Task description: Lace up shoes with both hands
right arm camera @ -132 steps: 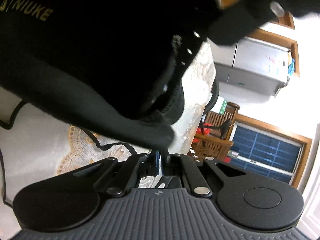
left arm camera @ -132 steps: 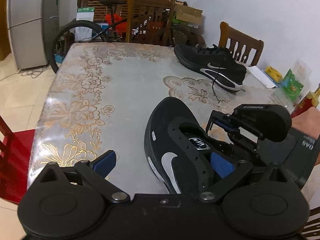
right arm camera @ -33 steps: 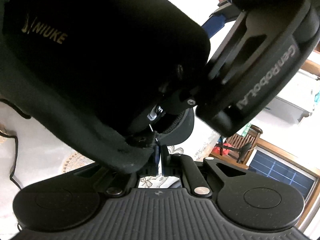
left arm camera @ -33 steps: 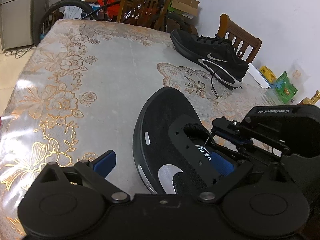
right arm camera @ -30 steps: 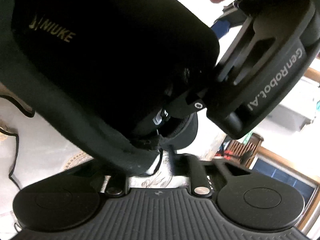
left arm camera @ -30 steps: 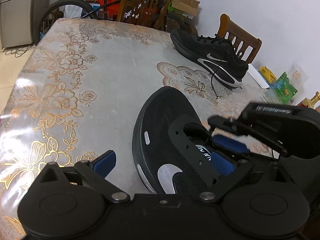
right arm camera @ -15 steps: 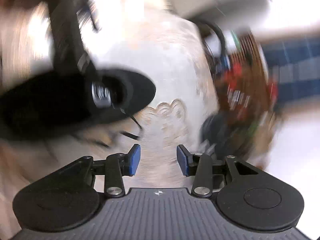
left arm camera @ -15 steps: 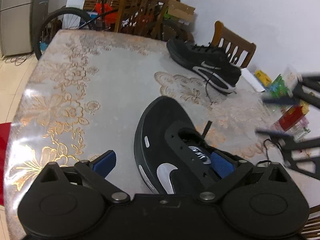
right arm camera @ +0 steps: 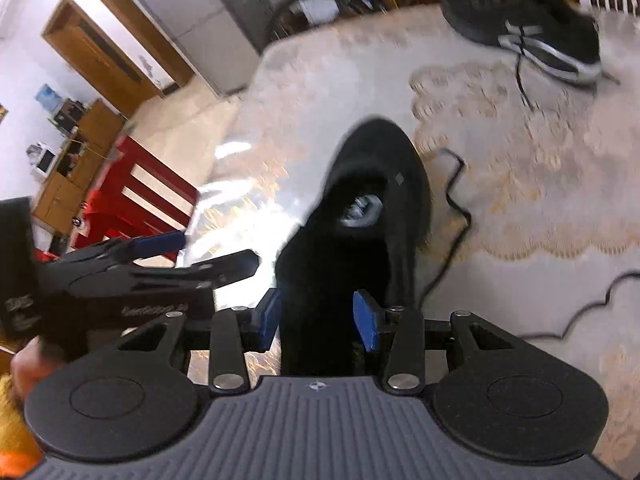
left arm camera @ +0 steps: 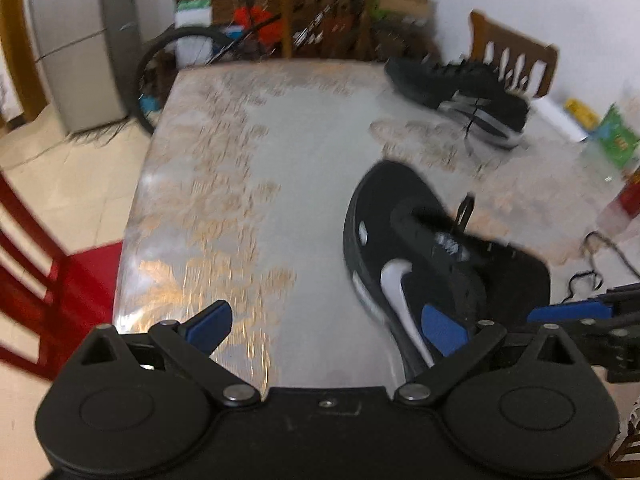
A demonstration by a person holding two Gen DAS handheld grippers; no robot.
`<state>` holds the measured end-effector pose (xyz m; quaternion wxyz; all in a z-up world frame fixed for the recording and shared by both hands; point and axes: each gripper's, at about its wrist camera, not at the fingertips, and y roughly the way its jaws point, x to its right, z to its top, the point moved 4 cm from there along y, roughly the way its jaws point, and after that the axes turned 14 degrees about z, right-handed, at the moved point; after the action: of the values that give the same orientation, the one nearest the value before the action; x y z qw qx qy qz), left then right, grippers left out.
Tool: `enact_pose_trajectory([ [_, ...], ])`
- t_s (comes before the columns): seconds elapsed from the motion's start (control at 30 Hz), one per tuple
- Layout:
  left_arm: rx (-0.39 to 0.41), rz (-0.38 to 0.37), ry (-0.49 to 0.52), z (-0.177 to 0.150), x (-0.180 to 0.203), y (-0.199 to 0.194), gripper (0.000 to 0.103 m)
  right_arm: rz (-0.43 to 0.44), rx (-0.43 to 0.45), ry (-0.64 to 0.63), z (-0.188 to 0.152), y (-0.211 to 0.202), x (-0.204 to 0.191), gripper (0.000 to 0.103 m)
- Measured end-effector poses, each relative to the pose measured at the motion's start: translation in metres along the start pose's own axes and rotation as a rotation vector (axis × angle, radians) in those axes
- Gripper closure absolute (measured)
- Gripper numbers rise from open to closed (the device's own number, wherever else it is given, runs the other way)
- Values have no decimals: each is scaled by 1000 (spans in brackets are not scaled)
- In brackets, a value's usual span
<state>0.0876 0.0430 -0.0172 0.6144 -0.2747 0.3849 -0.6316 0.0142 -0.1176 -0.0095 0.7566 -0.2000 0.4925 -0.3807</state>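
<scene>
Black sneaker [left arm camera: 404,236] with a white swoosh on the side, lying on the floral-patterned table [left arm camera: 248,168] near its close edge, toe pointing away toward the far side, heel toward the cameras; long axis running roughly front to back, tilted slightly leftward at the toe in the left wrist view. From the right wrist view, same sneaker [right arm camera: 372,200] seen from behind the heel, tongue label visible inside the opening. Black lace [right arm camera: 452,216] trailing loose on the table just right of the shoe, more cord curving off toward the right edge; exact route through the eyelets blurred, cannot tell.

Right gripper [right arm camera: 318,322] spread to a moderate gap, blue pads either side of the heel area, contact with the shoe not clear. Left gripper [left arm camera: 328,322] spread wide, one blue pad over bare table, the other just beside the sneaker's near side, gripping nothing. Same left gripper [right arm camera: 200,256] visible in the right wrist view, left of the shoe.

Second black sneaker [left arm camera: 460,100] at the far right of the table, laced, lying across, well apart. Wooden chair [left arm camera: 516,56] behind it. Red chair [left arm camera: 36,264] at left. Bicycle wheel [left arm camera: 168,64] and grey refrigerator [left arm camera: 76,40] beyond the table.
</scene>
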Motion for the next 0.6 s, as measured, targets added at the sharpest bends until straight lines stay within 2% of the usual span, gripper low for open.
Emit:
enact_pose_trajectory([
  [0.07, -59, 32, -4, -9, 4, 5, 2, 1, -17, 7, 8, 12, 8, 59],
  [0.2, -117, 99, -3, -21, 5, 6, 2, 36, -51, -4, -18, 5, 8, 60],
  [0.43, -146, 139, 8, -25, 3, 4, 2, 6, -71, -227, -25, 8, -7, 60],
  [0.6, -144, 108, 35, -23, 1, 6, 2, -54, -125, -396, -26, 11, -19, 60],
])
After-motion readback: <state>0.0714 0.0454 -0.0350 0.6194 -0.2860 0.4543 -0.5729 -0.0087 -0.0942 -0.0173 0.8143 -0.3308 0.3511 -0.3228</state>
